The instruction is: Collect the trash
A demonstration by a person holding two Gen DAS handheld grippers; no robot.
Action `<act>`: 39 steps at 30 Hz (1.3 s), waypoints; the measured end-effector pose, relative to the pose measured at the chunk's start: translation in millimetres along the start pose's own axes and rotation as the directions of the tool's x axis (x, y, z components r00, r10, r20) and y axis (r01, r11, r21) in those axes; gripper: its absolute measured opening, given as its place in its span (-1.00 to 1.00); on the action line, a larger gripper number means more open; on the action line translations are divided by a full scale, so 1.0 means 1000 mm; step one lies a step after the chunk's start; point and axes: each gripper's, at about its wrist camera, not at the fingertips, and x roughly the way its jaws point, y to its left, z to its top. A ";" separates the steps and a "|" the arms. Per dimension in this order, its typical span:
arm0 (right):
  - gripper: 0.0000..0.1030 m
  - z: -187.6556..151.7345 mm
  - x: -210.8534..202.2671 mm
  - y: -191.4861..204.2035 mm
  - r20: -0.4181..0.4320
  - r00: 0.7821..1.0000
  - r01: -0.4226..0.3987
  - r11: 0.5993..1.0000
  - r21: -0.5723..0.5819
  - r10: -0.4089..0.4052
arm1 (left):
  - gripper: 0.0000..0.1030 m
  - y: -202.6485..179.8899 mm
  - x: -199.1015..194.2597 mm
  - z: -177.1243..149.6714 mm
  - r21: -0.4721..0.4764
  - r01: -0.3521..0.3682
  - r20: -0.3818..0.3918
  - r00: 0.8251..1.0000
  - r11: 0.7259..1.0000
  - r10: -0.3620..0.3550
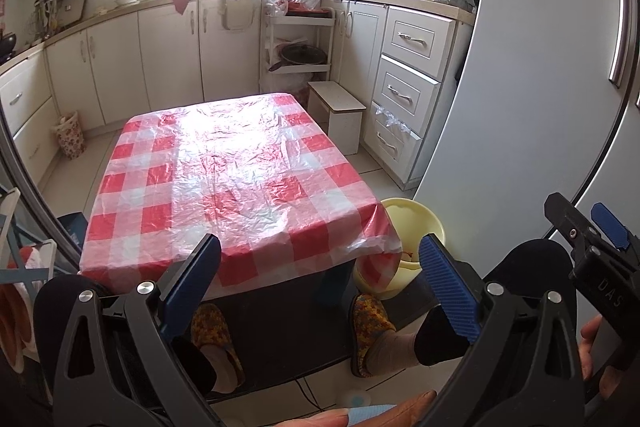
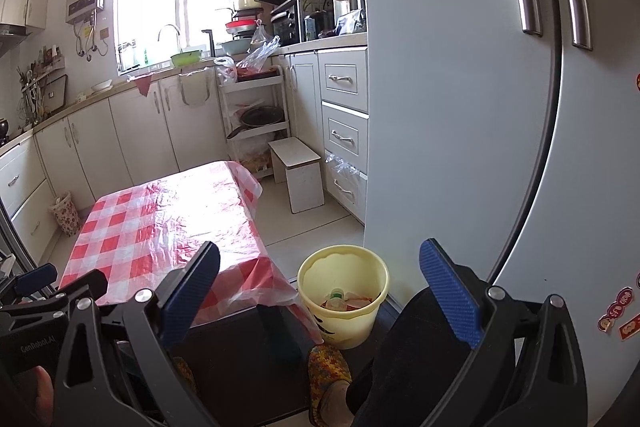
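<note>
A pale yellow bin (image 2: 343, 295) stands on the floor at the table's near right corner, beside the fridge. A clear plastic bottle with a green cap (image 2: 335, 298) and some wrappers lie inside it. In the left wrist view the bin (image 1: 416, 223) is partly hidden by the tablecloth. The low table wears a red and white checked plastic cloth (image 1: 232, 171) with nothing on it. My left gripper (image 1: 320, 275) is open and empty, held over the table's near edge. My right gripper (image 2: 320, 291) is open and empty, held above the bin and the table corner.
The silver fridge (image 2: 460, 107) fills the right side. A white step stool (image 2: 298, 173) and a shelf cart (image 2: 256, 115) stand beyond the table. A floral basket (image 1: 70, 135) sits on the floor at the left. The person's slippered feet (image 1: 370, 331) are under me.
</note>
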 end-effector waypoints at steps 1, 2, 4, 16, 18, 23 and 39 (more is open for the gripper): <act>0.86 0.000 0.000 0.000 0.000 1.000 0.000 1.000 0.000 0.000 | 0.85 0.000 0.000 0.000 0.003 -0.003 0.001 1.000 1.000 0.003; 0.86 0.000 0.000 0.000 0.001 1.000 0.000 1.000 0.000 0.000 | 0.85 -0.001 -0.001 -0.001 0.005 -0.005 0.001 1.000 1.000 0.005; 0.86 0.000 0.000 0.000 0.002 1.000 0.001 1.000 0.002 -0.001 | 0.85 -0.002 -0.001 -0.001 0.009 -0.008 0.000 1.000 1.000 0.008; 0.86 0.000 -0.001 0.001 -0.001 1.000 -0.002 1.000 -0.001 0.002 | 0.85 -0.005 -0.001 -0.001 0.022 -0.028 0.004 1.000 0.999 0.028; 0.86 0.000 -0.001 0.001 -0.002 1.000 -0.003 1.000 -0.001 0.003 | 0.85 -0.005 -0.002 -0.001 0.022 -0.032 0.004 0.999 0.999 0.032; 0.86 -0.003 0.000 0.001 -0.009 1.000 -0.003 1.000 -0.005 0.003 | 0.85 -0.004 -0.003 -0.001 0.023 -0.041 0.006 0.999 0.999 0.041; 0.86 -0.004 0.002 0.001 -0.020 1.000 -0.006 1.000 -0.007 0.006 | 0.85 -0.003 -0.003 -0.003 0.037 -0.066 0.007 0.998 0.997 0.066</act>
